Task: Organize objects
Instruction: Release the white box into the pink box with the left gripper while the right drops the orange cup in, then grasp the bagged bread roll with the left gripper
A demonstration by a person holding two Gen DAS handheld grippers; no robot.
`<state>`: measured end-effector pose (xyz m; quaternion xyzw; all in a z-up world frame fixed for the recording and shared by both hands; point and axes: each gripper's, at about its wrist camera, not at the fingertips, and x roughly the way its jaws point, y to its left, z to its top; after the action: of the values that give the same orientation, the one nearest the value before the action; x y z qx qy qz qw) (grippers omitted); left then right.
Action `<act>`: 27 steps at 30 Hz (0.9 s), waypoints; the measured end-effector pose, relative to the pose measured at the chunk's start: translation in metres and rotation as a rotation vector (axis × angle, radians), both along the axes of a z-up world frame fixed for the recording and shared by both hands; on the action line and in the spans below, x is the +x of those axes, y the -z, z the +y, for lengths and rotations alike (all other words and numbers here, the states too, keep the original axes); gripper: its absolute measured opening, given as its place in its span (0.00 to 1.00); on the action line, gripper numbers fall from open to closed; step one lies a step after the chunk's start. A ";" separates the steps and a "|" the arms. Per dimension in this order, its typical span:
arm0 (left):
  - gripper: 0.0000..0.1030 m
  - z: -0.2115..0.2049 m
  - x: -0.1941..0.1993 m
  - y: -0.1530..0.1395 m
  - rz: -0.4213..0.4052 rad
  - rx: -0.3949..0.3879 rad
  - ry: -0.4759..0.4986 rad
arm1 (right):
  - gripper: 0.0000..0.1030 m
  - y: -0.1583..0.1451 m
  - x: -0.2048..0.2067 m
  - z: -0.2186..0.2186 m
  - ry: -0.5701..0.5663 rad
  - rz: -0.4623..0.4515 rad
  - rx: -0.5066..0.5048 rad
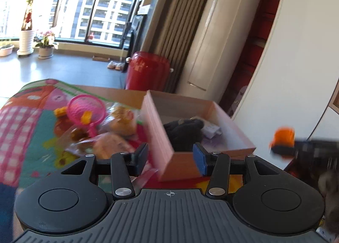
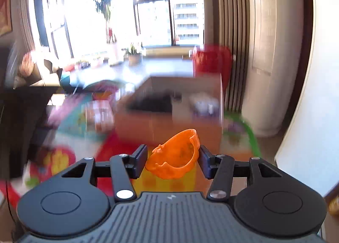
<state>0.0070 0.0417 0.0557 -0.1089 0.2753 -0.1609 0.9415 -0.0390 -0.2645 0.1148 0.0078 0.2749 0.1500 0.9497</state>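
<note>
My right gripper (image 2: pixel 172 161) pinches a glossy orange plastic bowl-shaped toy (image 2: pixel 175 158), tilted, above the colourful patterned play mat (image 1: pixel 25 120). My left gripper (image 1: pixel 169 158) stands spread and empty over the near corner of the open, smooth-walled pink cardboard box (image 1: pixel 157 130).

Left wrist: angled down, close to box (image 1: pixel 197 135)
Right wrist: angled down, farther back
Shared: box, window (image 2: pixel 152 10)
</note>
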 end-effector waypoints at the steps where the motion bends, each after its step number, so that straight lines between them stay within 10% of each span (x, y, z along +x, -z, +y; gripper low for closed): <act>1: 0.50 0.010 -0.002 0.006 0.025 0.005 -0.024 | 0.50 -0.014 0.014 0.004 0.005 -0.014 0.018; 4: 0.50 0.037 -0.001 0.024 0.109 -0.034 -0.074 | 0.56 -0.049 0.069 0.022 0.028 -0.054 0.061; 7: 0.50 0.058 -0.003 0.033 0.151 -0.063 -0.127 | 0.96 -0.058 0.123 0.040 0.084 -0.019 0.067; 17: 0.50 0.080 0.021 0.036 0.185 -0.316 -0.156 | 0.97 0.026 0.079 0.033 0.131 0.039 0.013; 27: 0.52 0.042 0.072 0.054 0.251 -0.264 -0.306 | 0.97 0.103 0.044 0.024 0.161 0.103 0.054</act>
<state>0.0787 0.0838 0.0018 -0.2905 0.3471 -0.0360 0.8910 0.0047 -0.2408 0.0115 0.0632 0.3177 0.0799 0.9427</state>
